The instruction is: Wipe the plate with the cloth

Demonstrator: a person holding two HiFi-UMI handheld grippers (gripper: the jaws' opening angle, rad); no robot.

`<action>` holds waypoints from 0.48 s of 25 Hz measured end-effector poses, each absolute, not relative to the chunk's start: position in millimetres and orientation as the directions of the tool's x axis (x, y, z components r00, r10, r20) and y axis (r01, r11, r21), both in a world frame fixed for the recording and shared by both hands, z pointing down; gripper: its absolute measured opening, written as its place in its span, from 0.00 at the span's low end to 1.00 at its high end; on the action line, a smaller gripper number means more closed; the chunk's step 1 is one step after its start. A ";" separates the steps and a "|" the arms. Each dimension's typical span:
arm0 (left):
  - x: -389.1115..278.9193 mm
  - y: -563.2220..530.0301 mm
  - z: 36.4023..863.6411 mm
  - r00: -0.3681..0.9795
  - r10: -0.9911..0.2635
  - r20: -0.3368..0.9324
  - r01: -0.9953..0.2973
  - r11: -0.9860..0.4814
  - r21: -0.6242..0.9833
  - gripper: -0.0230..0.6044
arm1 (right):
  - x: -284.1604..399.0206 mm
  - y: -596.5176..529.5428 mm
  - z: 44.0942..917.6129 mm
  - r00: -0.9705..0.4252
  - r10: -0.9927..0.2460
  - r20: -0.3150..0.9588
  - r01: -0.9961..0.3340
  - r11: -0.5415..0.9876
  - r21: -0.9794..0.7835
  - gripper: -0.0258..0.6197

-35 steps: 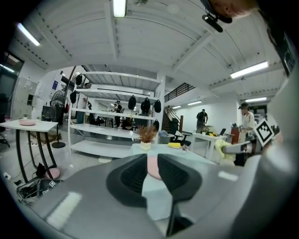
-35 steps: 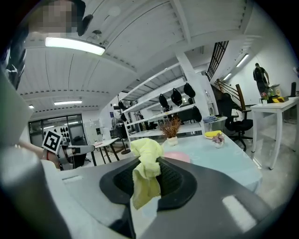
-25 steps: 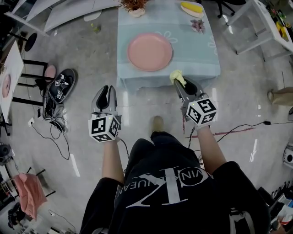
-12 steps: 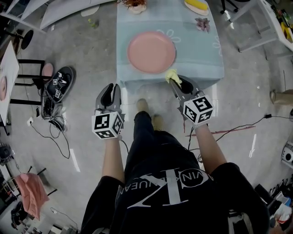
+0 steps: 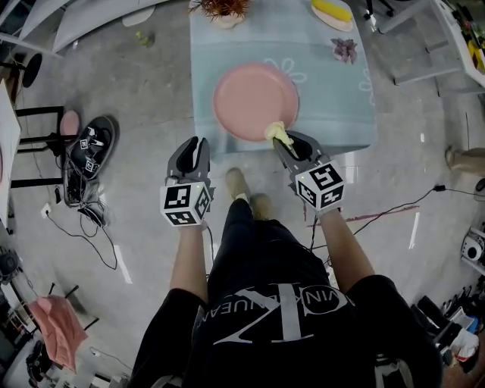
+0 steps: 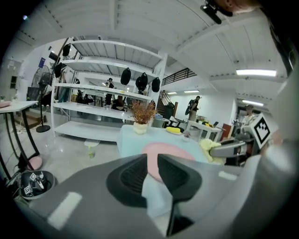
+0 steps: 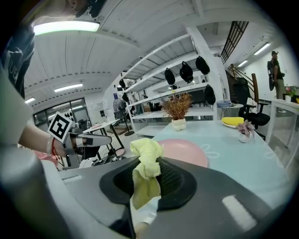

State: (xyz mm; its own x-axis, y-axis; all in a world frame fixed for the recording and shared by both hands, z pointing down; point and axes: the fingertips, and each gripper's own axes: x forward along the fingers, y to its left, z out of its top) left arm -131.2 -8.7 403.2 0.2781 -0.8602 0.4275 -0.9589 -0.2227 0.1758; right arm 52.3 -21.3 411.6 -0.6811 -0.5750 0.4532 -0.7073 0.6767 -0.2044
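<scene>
Nearest, the left gripper [image 5: 198, 154] hangs short of the plate [image 5: 255, 91], off its near-left side, its jaws slightly apart with nothing between them. The right gripper [image 5: 291, 144] is clamped on the yellow cloth [image 5: 277, 133], at the plate's near rim. Beyond the plate stands a potted plant [image 5: 222, 9].

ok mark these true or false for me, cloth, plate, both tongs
1. The right tongs hold a yellow cloth. True.
2. The plate is blue. False: it is pink.
3. The left tongs grip the plate. False: they are open and empty, clear of the plate.
4. The plate sits on a light-blue tablecloth. True.
</scene>
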 end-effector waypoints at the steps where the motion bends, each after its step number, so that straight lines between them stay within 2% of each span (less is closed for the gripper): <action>1: -131.6 -14.4 407.7 0.286 -0.854 0.433 -0.957 -0.229 0.180 0.04 | 48.1 -25.9 416.1 -0.677 -0.568 0.469 -0.706 0.681 -0.194 0.17; 12: -129.9 -57.0 455.2 0.362 -0.793 0.489 -0.931 -0.280 0.235 0.04 | 22.5 -61.5 455.9 -0.596 -0.517 0.615 -0.703 0.705 -0.089 0.17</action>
State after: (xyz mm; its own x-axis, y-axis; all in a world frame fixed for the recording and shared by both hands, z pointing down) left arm -129.9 -57.0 455.2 0.3619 -0.7934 0.4894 -0.9309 -0.2800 0.2345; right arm 22.5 -61.5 455.9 -0.5959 -0.5167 0.6148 -0.7035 0.7051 -0.0893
